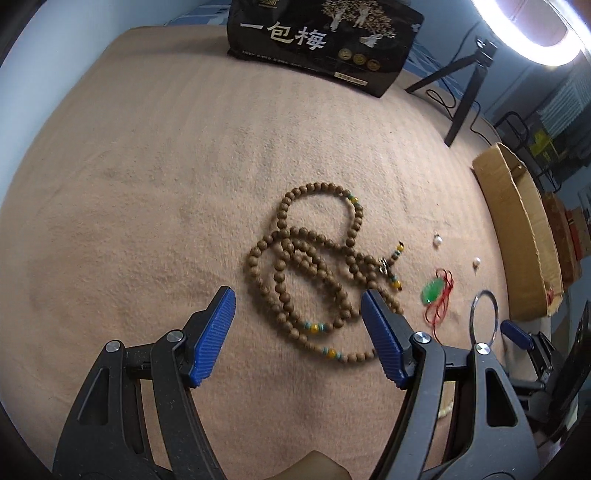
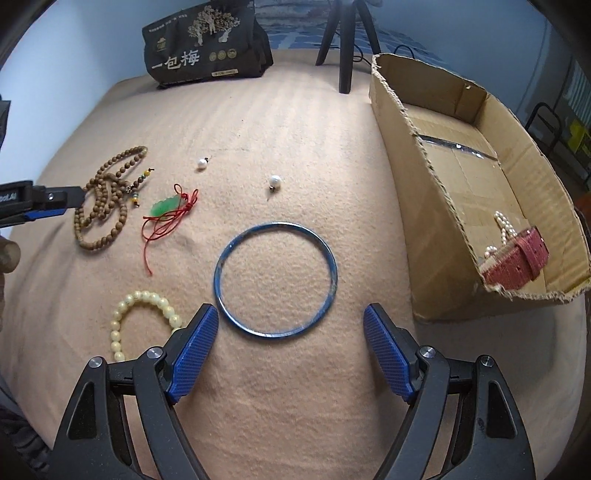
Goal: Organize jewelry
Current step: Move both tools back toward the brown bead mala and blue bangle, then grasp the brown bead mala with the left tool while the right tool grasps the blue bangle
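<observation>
My left gripper point(image 1: 298, 301) is open and empty, just short of a long brown wooden bead necklace point(image 1: 291, 266) coiled on the tan cloth; the necklace also shows in the right wrist view point(image 2: 107, 199). My right gripper point(image 2: 291, 321) is open and empty, just short of a blue bangle point(image 2: 275, 278). A green pendant on a red cord point(image 2: 166, 208), two loose pearls point(image 2: 201, 163) point(image 2: 275, 181) and a cream bead bracelet point(image 2: 142, 317) lie on the cloth. A cardboard box point(image 2: 424, 206) at the right holds a red strap point(image 2: 517, 258) and a pearl string point(image 2: 504, 225).
A black snack bag point(image 2: 199, 48) stands at the far edge, with a black tripod point(image 2: 345, 40) beside it. A bright ring light point(image 1: 532, 33) hangs at the upper right of the left wrist view. The cloth point(image 2: 277, 129) drops off at its edges.
</observation>
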The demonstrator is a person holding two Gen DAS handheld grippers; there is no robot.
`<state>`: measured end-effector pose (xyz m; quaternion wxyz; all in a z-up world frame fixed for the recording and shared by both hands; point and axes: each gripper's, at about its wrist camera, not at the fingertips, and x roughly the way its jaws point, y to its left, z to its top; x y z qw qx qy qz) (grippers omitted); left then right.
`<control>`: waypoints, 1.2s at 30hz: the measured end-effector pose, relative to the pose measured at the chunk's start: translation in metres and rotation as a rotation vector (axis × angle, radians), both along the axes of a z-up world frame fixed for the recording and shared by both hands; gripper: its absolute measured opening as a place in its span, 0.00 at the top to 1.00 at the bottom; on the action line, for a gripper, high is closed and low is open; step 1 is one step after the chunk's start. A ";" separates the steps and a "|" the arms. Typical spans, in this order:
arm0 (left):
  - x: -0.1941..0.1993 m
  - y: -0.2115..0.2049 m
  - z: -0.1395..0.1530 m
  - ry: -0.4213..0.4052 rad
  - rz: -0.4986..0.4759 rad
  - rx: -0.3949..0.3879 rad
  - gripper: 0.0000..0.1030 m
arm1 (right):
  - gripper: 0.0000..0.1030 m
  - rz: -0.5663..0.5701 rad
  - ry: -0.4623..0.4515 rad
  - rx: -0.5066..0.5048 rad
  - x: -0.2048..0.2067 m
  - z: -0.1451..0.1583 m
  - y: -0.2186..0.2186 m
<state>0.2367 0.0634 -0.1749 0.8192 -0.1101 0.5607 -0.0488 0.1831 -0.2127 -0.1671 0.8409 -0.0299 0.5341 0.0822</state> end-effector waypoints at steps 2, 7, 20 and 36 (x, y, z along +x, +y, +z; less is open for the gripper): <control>0.004 0.000 -0.004 0.009 0.009 0.000 0.29 | 0.21 0.002 -0.001 -0.001 0.003 0.000 0.002; 0.013 -0.001 -0.013 0.030 0.038 -0.026 0.29 | 0.21 0.001 0.003 -0.002 0.006 -0.001 0.006; 0.026 -0.039 -0.023 0.020 0.016 0.110 0.23 | 0.18 0.022 0.022 -0.043 0.022 -0.005 0.020; 0.021 -0.046 -0.019 -0.019 -0.013 0.137 0.77 | 0.30 0.035 0.011 -0.026 0.021 -0.003 0.026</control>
